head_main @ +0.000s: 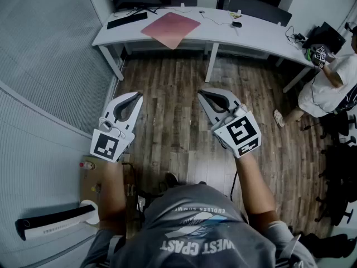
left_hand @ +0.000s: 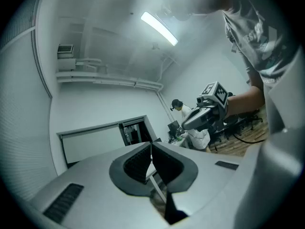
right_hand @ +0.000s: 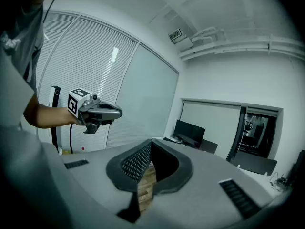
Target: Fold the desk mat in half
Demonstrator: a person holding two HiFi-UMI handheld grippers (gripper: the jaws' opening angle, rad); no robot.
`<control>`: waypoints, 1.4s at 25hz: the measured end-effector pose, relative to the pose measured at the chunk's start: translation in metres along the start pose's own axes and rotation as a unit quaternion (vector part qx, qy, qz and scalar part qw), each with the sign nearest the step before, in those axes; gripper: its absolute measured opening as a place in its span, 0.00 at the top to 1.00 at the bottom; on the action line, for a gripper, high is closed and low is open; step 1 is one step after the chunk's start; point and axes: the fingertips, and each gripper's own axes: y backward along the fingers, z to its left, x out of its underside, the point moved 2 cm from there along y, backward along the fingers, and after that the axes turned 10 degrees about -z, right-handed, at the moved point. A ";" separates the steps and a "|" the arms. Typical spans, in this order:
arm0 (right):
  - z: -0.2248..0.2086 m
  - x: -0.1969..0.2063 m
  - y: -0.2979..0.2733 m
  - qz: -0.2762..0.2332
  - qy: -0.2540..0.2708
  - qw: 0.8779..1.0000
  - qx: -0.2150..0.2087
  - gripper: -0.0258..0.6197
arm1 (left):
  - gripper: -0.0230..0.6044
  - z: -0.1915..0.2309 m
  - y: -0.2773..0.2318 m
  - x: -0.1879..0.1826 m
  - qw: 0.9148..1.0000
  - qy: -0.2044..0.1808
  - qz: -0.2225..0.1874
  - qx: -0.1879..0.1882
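Both closed, left gripper [head_main: 136,96], right gripper [head_main: 201,94], flat pink desk mat [head_main: 170,28]

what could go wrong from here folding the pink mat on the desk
1. The desk mat lies askew, with one corner past the front edge of the desk; a pull there may drag it off.
2. The keyboard sits close by the mat's nearest corner and could get knocked.
3. The left gripper and right gripper are both shut and empty; unless opened, they would only push the mat.
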 end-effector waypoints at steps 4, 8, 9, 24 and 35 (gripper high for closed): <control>-0.001 0.003 -0.014 0.006 0.002 1.000 0.004 0.92 | 0.92 0.012 -0.002 0.010 1.000 0.005 0.000 0.003; -0.005 0.009 -0.028 0.013 -0.004 1.000 0.008 0.92 | 0.92 0.025 -0.005 0.021 1.000 0.011 -0.001 0.007; -0.005 0.009 -0.032 0.014 -0.004 1.000 0.009 0.92 | 0.92 0.029 -0.005 0.024 1.000 0.012 -0.002 0.008; -0.025 0.024 -0.074 0.023 -0.009 0.999 0.034 0.92 | 0.92 0.068 -0.024 0.061 0.999 0.034 -0.017 0.027; -0.097 0.061 -0.124 0.018 -0.032 0.999 0.005 0.92 | 0.92 0.100 -0.079 0.104 0.999 0.036 0.034 0.003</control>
